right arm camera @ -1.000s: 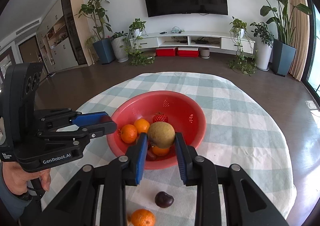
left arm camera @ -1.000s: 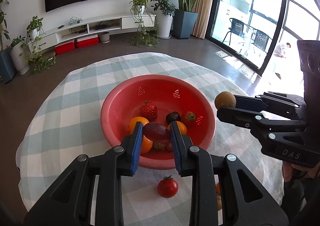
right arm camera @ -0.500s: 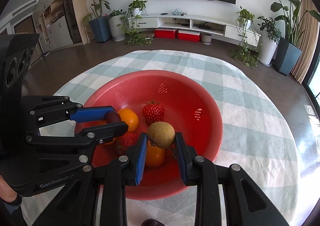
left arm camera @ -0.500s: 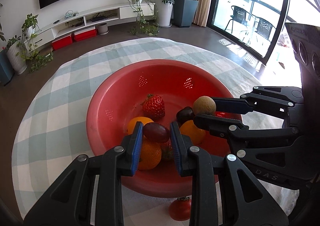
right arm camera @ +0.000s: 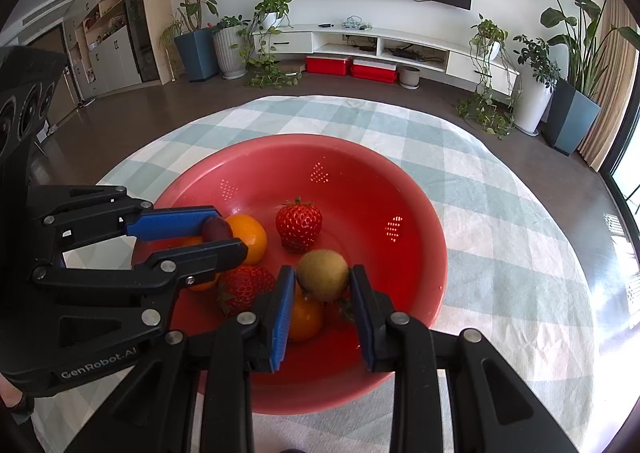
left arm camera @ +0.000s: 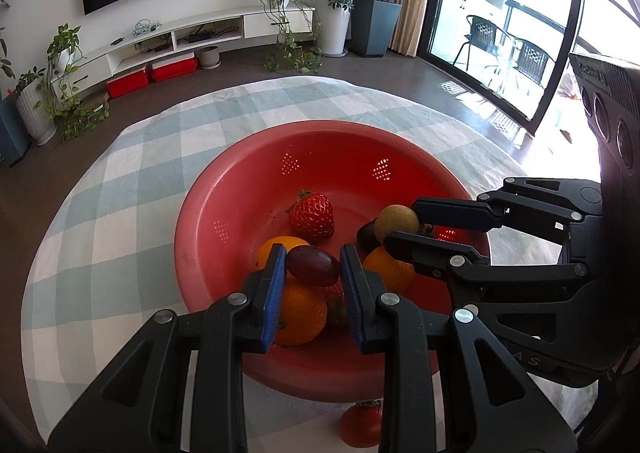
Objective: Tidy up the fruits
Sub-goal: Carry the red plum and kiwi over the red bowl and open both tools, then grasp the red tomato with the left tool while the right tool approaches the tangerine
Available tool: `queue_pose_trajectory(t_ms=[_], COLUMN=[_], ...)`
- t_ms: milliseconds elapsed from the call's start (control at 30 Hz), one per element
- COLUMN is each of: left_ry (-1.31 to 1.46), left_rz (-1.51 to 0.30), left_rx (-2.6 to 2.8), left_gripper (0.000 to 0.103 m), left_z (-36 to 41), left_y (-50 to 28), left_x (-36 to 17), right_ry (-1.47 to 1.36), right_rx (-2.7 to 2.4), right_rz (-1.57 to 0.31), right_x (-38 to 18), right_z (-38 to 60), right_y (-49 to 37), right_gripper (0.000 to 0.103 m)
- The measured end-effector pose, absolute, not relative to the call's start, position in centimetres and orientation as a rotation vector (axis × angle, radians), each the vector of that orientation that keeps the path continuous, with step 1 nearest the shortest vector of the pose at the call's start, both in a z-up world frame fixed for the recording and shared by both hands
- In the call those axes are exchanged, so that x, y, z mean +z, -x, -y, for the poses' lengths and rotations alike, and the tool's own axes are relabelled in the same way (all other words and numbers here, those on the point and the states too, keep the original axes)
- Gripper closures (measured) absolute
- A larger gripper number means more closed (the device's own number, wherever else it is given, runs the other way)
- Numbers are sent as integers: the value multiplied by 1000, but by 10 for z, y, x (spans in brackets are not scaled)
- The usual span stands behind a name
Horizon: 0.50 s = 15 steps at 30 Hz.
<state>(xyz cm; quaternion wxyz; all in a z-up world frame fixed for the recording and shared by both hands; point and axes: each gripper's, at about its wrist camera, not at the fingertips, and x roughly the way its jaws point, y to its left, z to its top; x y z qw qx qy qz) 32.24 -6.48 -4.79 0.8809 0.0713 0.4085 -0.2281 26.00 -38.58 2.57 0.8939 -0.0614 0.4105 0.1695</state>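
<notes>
Checked blue-and-white tablecloth covers the round table and carries a red perforated bowl. Left gripper pinches a dark purple grape over the bowl's near side; right gripper pinches a brown kiwi above the bowl's interior. Inside the bowl lie oranges and strawberries. A tomato sits on the cloth just outside the rim.
</notes>
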Motion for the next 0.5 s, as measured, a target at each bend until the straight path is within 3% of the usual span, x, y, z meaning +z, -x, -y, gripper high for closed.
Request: queue_pose_trajectory(t_ms=[67, 200, 367, 500], left_ry=[-145, -128, -128, -129], left_rz=[-851, -836, -805, -781], left_rx=[-469, -446, -457, -461], left_gripper=[73, 45, 42, 31], left_z=[64, 57, 54, 51], left_y=[-322, -320, -308, -293], left_x=[-47, -43, -31, -20], right_ry=[129, 124, 114, 105], right_rx=[346, 332, 330, 339], right_rz=[-852, -859, -832, -803], right_x=[26, 26, 34, 44], right_z=[386, 391, 394, 396], right_y=[-260, -258, -245, -229], right_gripper=[70, 67, 62, 60])
